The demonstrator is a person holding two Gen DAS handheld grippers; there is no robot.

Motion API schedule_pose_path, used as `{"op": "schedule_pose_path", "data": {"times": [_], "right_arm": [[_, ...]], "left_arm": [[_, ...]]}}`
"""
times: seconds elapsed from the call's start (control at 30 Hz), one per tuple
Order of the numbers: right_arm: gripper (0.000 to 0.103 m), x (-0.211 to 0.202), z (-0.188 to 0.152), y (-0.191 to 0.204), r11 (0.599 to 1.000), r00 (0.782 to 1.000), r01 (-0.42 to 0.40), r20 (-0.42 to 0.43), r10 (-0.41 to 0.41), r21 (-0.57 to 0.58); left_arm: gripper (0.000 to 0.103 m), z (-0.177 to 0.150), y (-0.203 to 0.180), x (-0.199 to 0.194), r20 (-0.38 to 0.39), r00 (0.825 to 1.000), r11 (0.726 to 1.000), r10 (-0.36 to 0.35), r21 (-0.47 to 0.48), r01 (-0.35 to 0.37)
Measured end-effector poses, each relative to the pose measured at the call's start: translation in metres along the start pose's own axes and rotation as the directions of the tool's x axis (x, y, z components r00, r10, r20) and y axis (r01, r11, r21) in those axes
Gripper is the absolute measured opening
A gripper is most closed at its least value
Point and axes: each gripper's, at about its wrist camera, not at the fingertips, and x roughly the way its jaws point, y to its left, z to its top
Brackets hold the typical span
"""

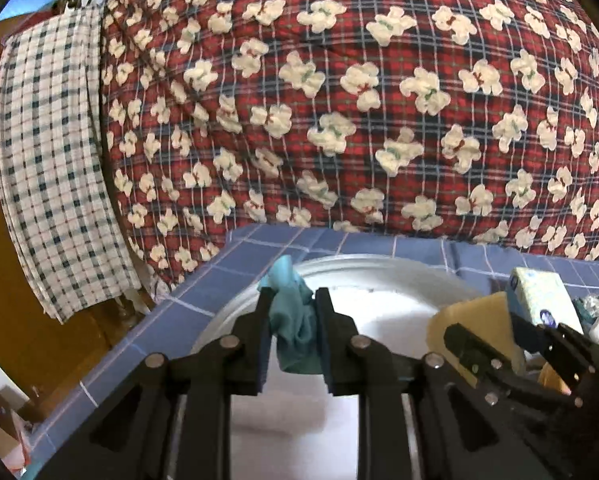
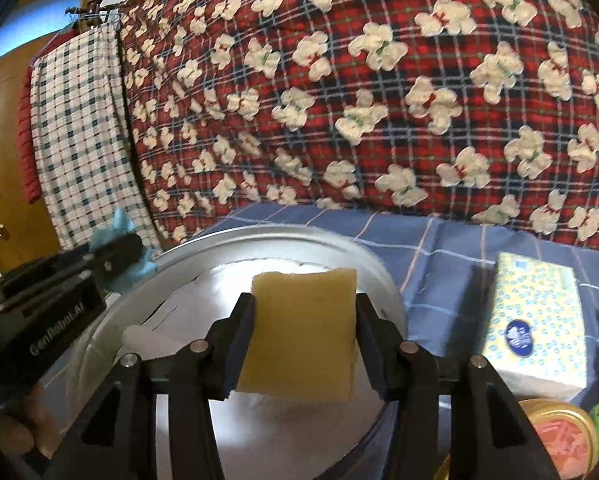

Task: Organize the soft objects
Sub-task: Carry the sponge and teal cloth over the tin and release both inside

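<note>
A crumpled teal cloth [image 1: 295, 332] hangs between the pads of my left gripper [image 1: 294, 294], which is shut on it above the near left part of a round silver basin [image 1: 379, 264]. My right gripper [image 2: 305, 300] is shut on a yellow sponge [image 2: 303, 332], held upright over the same basin [image 2: 259, 236], whose inside is white. In the right wrist view the left gripper [image 2: 115, 256] shows at the left edge with the teal cloth [image 2: 115, 224] sticking out past it. The left wrist view has the right gripper [image 1: 495, 332] and the sponge [image 1: 471, 312] at the right.
The basin rests on a blue checked sheet [image 2: 439, 248]. A tissue pack [image 2: 535, 320] lies to its right, with a tin of orange contents [image 2: 559, 436] and green packets nearer. A red plaid quilt with bears [image 2: 379, 100] rises behind; a checked cloth [image 1: 51, 160] hangs at left.
</note>
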Motion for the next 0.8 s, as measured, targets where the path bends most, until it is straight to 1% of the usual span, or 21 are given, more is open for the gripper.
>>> {"op": "schedule_pose_path", "data": {"times": [0.1, 0.13, 0.17, 0.2, 0.23, 0.27, 0.3, 0.33, 0.37, 0.43, 0.5, 0.6, 0.7, 0.73, 0.8], "right_arm": [[0.055, 0.002, -0.003, 0.006, 0.999, 0.999, -0.048, -0.025, 0.048, -0.023], [0.058, 0.002, -0.004, 0.007, 0.998, 0.998, -0.051, -0.031, 0.050, -0.028], [0.066, 0.001, -0.004, 0.008, 0.998, 0.999, -0.047, -0.029, 0.046, -0.030], [0.070, -0.003, -0.003, 0.008, 0.999, 0.999, -0.039, -0.013, 0.039, -0.028], [0.073, -0.005, -0.002, 0.007, 0.999, 1.000, -0.024, 0.002, 0.025, -0.024], [0.075, -0.011, -0.001, 0.005, 1.000, 0.999, -0.016, 0.028, 0.016, -0.016], [0.076, -0.015, 0.000, 0.003, 1.000, 0.999, -0.020, 0.043, 0.020, -0.005], [0.079, -0.020, 0.001, -0.001, 1.000, 0.998, -0.025, 0.065, 0.024, 0.016], [0.080, -0.025, 0.001, -0.004, 0.999, 0.996, -0.022, 0.082, 0.019, 0.032], [0.081, -0.034, 0.002, -0.008, 0.999, 0.992, -0.010, 0.124, 0.003, 0.051], [0.081, -0.043, 0.003, -0.008, 0.999, 0.986, 0.020, 0.163, -0.027, 0.040], [0.081, -0.054, 0.001, -0.006, 0.995, 0.972, 0.099, 0.214, -0.098, 0.004], [0.081, -0.064, 0.000, -0.003, 0.982, 0.949, 0.188, 0.265, -0.174, -0.028], [0.081, -0.066, 0.001, -0.004, 0.979, 0.944, 0.201, 0.274, -0.185, -0.032], [0.081, -0.072, 0.000, -0.007, 0.976, 0.938, 0.215, 0.284, -0.199, -0.025]], "left_arm": [[0.021, -0.010, 0.004, 0.010, -0.059, 0.998, 1.000, -0.013, -0.015, 0.012], [0.021, -0.014, 0.005, 0.014, -0.081, 0.997, 1.000, -0.016, -0.020, 0.015], [0.026, -0.016, 0.004, 0.015, -0.095, 0.995, 1.000, -0.018, -0.017, 0.016], [0.032, -0.018, 0.003, 0.016, -0.109, 0.994, 1.000, -0.020, -0.005, 0.020], [0.046, -0.020, 0.000, 0.017, -0.113, 0.993, 1.000, -0.016, 0.002, 0.016], [0.067, -0.021, 0.000, 0.016, -0.112, 0.994, 1.000, 0.002, 0.001, -0.001], [0.078, -0.021, 0.001, 0.014, -0.108, 0.994, 1.000, 0.021, -0.004, -0.022], [0.094, -0.021, 0.004, 0.011, -0.096, 0.994, 0.999, 0.044, -0.023, -0.046], [0.101, -0.021, 0.008, 0.007, -0.083, 0.995, 0.997, 0.056, -0.044, -0.060], [0.102, -0.019, 0.012, 0.001, -0.059, 0.996, 0.995, 0.062, -0.069, -0.066], [0.102, -0.018, 0.013, -0.004, -0.045, 0.997, 0.995, 0.058, -0.077, -0.061], [0.102, -0.019, 0.009, -0.006, -0.050, 0.998, 0.996, 0.047, -0.073, -0.051], [0.102, -0.023, 0.000, -0.008, -0.052, 0.998, 0.997, 0.026, -0.075, -0.030], [0.102, -0.025, -0.003, -0.009, -0.059, 0.998, 0.996, 0.027, -0.078, -0.032], [0.102, -0.029, -0.010, -0.010, -0.061, 0.998, 0.997, -0.014, -0.074, 0.009]]}}
